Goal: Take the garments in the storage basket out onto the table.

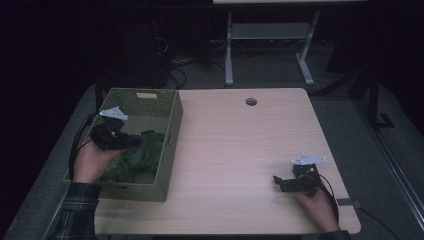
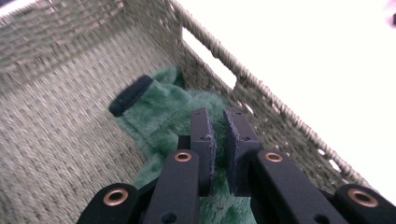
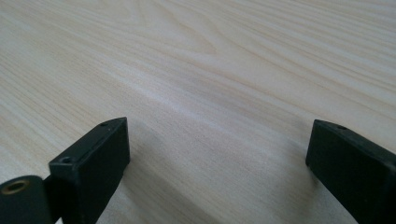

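Observation:
A woven olive basket (image 1: 172, 125) stands on the left part of the light wood table (image 1: 240, 140). Inside it lies a crumpled green plush cloth (image 1: 145, 150). My left gripper (image 1: 132, 142) hovers over the basket's inside, above the cloth. In the left gripper view its jaws (image 2: 219, 135) stand almost together with only a thin slit and nothing clamped between them; the green cloth (image 2: 163, 107), with a dark cuff (image 2: 130, 95), lies below on the basket floor (image 2: 70, 140). My right gripper (image 1: 276, 181) rests low at the table's near right, its jaws (image 3: 217, 154) wide apart over bare wood (image 3: 187, 56).
The basket wall has a handle slot (image 2: 210, 58) on the side facing the table's middle. A round cable hole (image 1: 251, 102) sits near the table's far edge. Beyond the table stands a white frame (image 1: 270, 45) on the dark floor.

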{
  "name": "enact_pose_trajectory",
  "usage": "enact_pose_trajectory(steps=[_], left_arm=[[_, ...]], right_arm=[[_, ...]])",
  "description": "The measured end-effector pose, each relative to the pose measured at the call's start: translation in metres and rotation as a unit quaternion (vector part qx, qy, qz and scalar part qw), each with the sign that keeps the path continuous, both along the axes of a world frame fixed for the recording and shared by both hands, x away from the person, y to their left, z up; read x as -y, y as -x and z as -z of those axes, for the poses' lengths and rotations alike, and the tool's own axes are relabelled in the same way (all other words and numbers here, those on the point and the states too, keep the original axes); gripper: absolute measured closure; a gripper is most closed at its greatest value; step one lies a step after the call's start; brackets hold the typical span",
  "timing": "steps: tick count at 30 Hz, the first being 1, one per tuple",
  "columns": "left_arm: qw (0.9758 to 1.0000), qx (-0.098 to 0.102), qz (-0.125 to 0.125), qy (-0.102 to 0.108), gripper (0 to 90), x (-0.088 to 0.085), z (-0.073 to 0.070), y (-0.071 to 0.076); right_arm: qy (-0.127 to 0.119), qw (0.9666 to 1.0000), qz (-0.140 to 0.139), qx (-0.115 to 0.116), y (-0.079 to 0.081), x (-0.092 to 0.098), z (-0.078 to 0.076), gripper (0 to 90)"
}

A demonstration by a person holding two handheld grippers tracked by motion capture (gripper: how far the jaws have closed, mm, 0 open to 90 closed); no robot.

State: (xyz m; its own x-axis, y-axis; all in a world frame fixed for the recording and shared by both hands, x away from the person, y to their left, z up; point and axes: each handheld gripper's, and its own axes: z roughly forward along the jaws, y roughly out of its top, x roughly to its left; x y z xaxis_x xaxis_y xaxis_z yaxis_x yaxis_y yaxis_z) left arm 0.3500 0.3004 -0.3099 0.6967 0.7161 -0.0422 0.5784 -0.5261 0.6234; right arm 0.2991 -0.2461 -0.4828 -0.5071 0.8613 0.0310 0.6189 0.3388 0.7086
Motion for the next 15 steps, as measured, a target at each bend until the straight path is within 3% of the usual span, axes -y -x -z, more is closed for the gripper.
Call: enact_pose_trajectory(steps=[6,12,15], left_arm=[[0.9997,0.023,-0.007,0.006,82.9,-0.002,-0.018,-0.002],[0.9996,0.022,-0.017,0.007,82.7,-0.004,-0.023,-0.003],[0.9996,0.013,-0.025,-0.007,82.7,-0.008,-0.017,-0.007]], right_arm=[[0.0,1.0,0.0,0.0,0.0,0.0,0.0,5.8],[0.0,1.0,0.0,0.0,0.0,0.0,0.0,5.9],[0.0,1.0,0.0,0.0,0.0,0.0,0.0,5.9]])
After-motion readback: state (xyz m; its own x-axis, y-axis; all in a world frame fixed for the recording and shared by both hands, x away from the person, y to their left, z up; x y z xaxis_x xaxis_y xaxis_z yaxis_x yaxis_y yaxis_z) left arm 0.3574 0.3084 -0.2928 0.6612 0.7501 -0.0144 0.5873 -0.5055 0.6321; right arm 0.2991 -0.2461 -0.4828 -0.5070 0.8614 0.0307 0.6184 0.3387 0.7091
